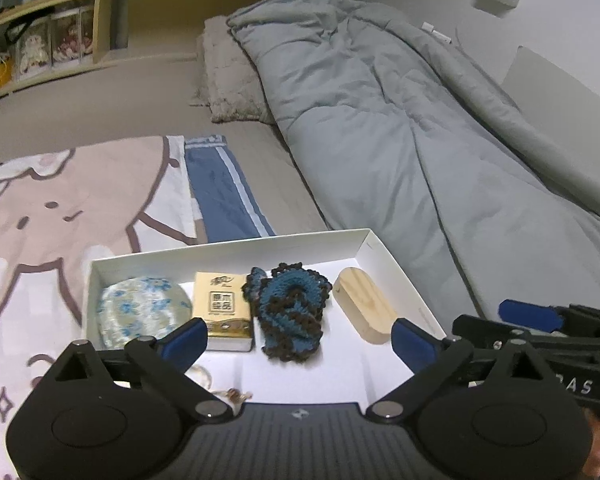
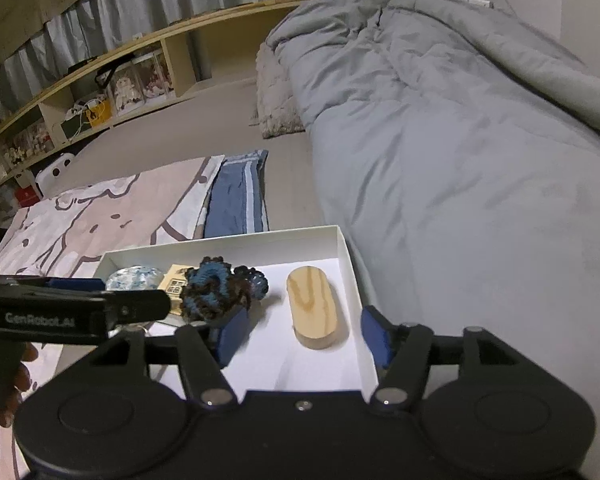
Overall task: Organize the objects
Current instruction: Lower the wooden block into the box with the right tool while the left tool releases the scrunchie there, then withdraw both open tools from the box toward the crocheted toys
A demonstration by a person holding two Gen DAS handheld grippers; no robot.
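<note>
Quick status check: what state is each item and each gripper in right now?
White box: open, no lid on.
Floral pouch: in box, far left.
Tissue pack: in box, flat.
Crochet piece: in box, bunched.
Wooden block: in box, flat.
Left gripper: open, empty.
Right gripper: open, empty.

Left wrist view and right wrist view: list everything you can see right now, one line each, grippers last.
box: one, white, open, on the bed
round cloth piece: one, blue floral, box left end
tissue pack: one, tan, beside the floral piece
crochet piece: one, blue and brown, box middle
wooden block: one, pale, oval-ended, box right side
small trinket: one, unclear, box near edge
cartoon blanket: one, pink and white, left of box
striped cloth: one, blue, folded beside blanket
duvet: one, grey, right
pillow: one, beige, by duvet
shelf: one, wooden, behind bed
left gripper: open, empty
right gripper: open, empty
</note>
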